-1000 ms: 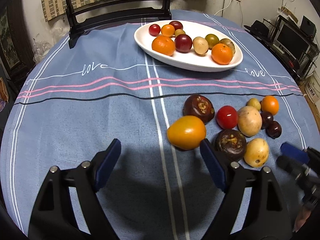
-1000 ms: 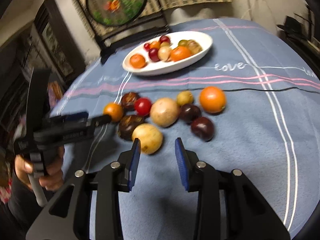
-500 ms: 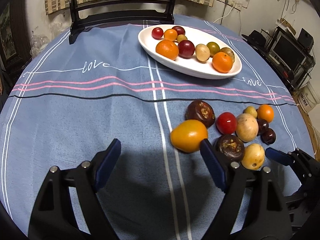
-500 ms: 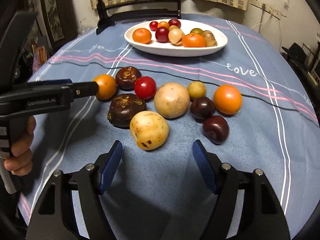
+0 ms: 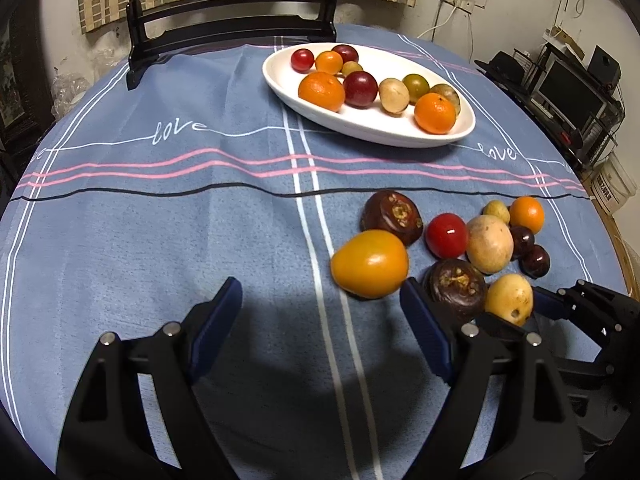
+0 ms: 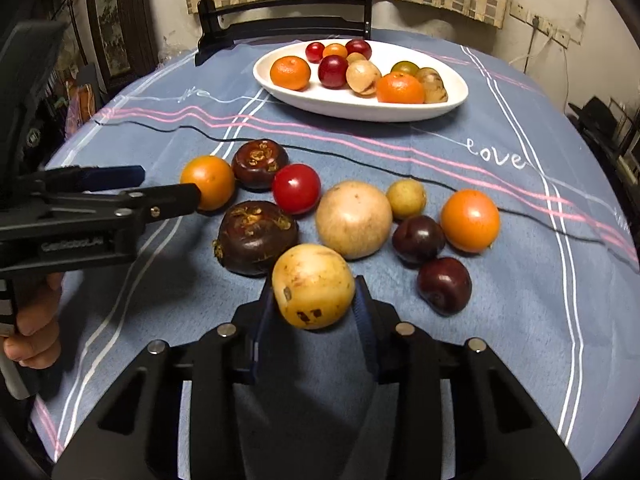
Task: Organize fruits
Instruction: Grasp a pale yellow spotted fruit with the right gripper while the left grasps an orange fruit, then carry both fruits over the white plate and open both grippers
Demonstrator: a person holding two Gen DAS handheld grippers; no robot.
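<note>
Dim warm indoor light from above — soft dark shadows under the fruit, sharp focus, strong fisheye bending at edges

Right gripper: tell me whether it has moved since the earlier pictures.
Yes. The right gripper has come forward toward the white plate and its fingers have closed around the pale yellow fruit.

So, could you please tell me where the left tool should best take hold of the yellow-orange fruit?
Probably across the widest middle of the yellow-orange fruit, coming from the near side. It narrows toward its left end, and the dark fruit sits close behind it.
</note>
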